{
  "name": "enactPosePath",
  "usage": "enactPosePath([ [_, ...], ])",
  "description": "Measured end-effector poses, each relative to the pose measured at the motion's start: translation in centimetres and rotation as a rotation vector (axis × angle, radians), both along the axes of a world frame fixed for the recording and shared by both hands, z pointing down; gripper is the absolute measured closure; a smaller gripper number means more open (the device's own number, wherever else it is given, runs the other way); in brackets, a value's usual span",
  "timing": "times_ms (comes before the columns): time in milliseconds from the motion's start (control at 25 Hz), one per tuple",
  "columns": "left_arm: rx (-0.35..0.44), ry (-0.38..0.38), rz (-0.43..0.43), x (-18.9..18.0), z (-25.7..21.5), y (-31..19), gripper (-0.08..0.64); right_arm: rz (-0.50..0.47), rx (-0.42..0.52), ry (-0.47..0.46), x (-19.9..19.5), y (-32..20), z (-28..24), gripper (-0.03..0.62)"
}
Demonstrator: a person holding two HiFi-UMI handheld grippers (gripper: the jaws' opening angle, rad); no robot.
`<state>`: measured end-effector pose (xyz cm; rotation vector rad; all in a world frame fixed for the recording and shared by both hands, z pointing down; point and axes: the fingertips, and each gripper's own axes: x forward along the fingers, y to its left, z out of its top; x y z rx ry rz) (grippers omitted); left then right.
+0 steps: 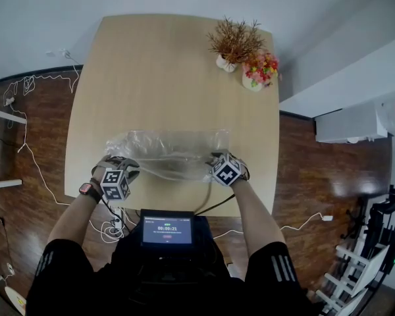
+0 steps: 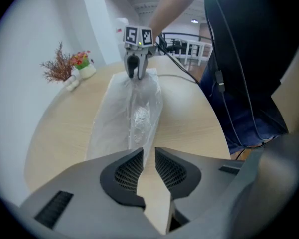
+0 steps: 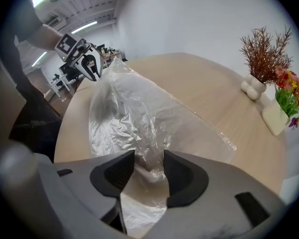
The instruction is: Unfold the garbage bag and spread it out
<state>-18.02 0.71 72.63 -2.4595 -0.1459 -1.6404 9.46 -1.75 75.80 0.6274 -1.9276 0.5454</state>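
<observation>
The bag lies stretched on the table between the two grippers. The right gripper pinches one bunched end. The left gripper is opening, its gap narrow, with the film just ahead of its tips. The freed end may recoil and crumple if the right gripper pulls.

Your right gripper shows grey, its pads black, its marker cube patterned in black squares on white. Between the jaws the garbage bag reads clear with silvery-white glints, over a pale blond wood table. Ahead and to its right there are rust-brown sprigs in a white vase, then red-and-pink flowers with green leaves.
</observation>
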Motion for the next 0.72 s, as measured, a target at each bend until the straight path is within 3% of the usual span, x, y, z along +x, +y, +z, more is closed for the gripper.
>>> enactPosePath([
  [160,0.020,0.041,-0.041,0.4,-3.0,-0.9,0.443,0.012,-0.006,-0.002,0.2,0.3,0.4,0.376],
  [400,0.220,0.062,-0.231,-0.2,-7.0,-8.2,0.463,0.006,0.001,0.002,0.1,0.2,-0.1,0.376],
  [560,0.214,-0.022,-0.295,-1.5,-5.6,-11.5,0.483,0.011,0.007,-0.001,0.0,0.3,0.2,0.374],
  [720,0.118,-0.189,-0.171,-2.1,-1.5,-10.2,0.483,0.018,-0.003,-0.001,0.1,0.5,0.5,0.376],
])
